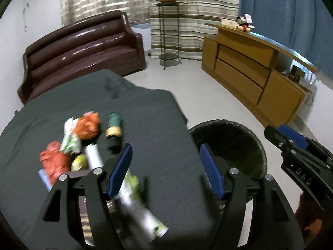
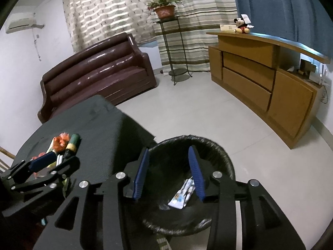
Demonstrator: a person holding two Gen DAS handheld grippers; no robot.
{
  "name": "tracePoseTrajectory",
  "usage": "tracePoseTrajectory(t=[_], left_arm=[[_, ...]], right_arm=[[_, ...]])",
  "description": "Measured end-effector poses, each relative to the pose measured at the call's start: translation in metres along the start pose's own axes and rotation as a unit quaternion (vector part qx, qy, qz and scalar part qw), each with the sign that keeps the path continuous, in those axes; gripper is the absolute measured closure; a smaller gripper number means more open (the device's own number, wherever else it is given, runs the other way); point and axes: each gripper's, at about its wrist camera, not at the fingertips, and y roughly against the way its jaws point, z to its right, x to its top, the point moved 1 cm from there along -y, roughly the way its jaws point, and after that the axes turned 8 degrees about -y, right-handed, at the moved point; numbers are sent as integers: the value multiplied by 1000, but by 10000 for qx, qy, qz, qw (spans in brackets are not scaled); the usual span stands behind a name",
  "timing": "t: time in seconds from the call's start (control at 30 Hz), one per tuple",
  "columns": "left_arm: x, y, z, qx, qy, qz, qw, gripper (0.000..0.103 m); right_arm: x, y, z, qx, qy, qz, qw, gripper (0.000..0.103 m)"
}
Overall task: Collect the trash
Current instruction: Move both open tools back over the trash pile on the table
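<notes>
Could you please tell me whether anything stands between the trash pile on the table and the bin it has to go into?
Nothing visible does. The trash pile lies on the dark table, bare cloth runs to its edge, and the open black-lined bin stands right beside it.

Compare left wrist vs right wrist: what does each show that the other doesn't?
Left wrist only: a blurred white-and-green wrapper under the open left gripper, plus a white cylinder and a yellow item in the trash pile.

Right wrist only: the inside of the trash bin, with a white wrapper on its bottom below the open right gripper, and a wall air conditioner.

Both: the dark tablecloth, green bottle, orange crumpled trash, brown sofa, wooden cabinet, Mickey Mouse plush.
</notes>
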Motion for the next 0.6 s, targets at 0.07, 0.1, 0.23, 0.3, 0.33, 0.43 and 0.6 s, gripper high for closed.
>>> tracePoseTrajectory(t=[0.07,0.1,0.23,0.3,0.33,0.43,0.6], left_arm=[[-7,7,-9,54,58,-37,10000,37],[-12,12,-16,108,106,-53,9999,37],[-27,27,-36,252,259,-96,9993,37],[-36,33,-45,333,319,-115,9989,37],[-40,35,-49,365,343,-130,9987,37],[-52,41,-57,439,420,-195,9980,37],[-68,49,-63,511,491,-250,9972,37]], right_arm=[[-5,3,-6,22,50,-39,10000,62],[-7,5,-9,38,74,-63,9999,62],[-18,9,-19,65,157,-153,9997,62],[-25,12,-26,71,206,-201,9996,62],[-28,13,-28,68,233,-220,9995,62],[-38,16,-33,53,305,-262,9992,62],[-50,25,-39,36,391,-300,9988,62]])
